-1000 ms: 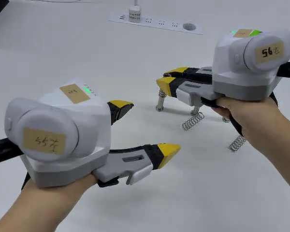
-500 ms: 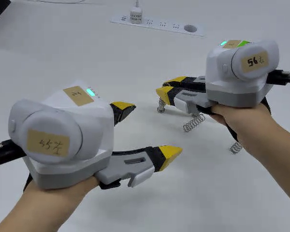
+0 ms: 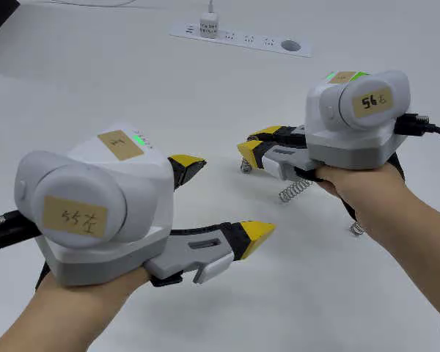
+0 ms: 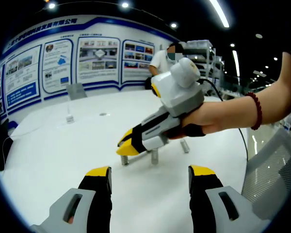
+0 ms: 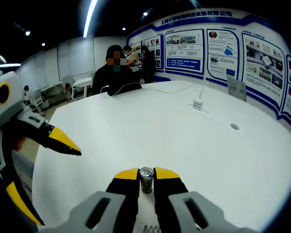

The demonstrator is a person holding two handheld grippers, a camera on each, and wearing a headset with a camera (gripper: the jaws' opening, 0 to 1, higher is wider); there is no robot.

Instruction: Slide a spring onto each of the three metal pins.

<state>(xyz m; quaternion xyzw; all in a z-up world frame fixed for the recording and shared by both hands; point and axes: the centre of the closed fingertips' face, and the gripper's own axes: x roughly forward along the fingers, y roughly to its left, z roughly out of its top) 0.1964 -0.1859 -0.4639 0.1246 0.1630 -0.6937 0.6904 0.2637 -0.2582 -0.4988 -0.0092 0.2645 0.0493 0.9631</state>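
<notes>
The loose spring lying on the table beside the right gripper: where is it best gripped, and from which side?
Take the loose spring at mid-length, jaws across its coils, coming down from above. It lies on its side on the table, so only the top and flanks are free, and gripping the middle should keep it level.

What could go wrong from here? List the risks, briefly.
1. The right gripper pinches a spring-wrapped pin that stands free on the table; a sideways pull could topple it.
2. A loose spring lies just under the right hand, with a second spring beside it; a sweep could roll either away.
3. The left gripper hangs open, apart from the other pins, so nothing steadies them.
</notes>
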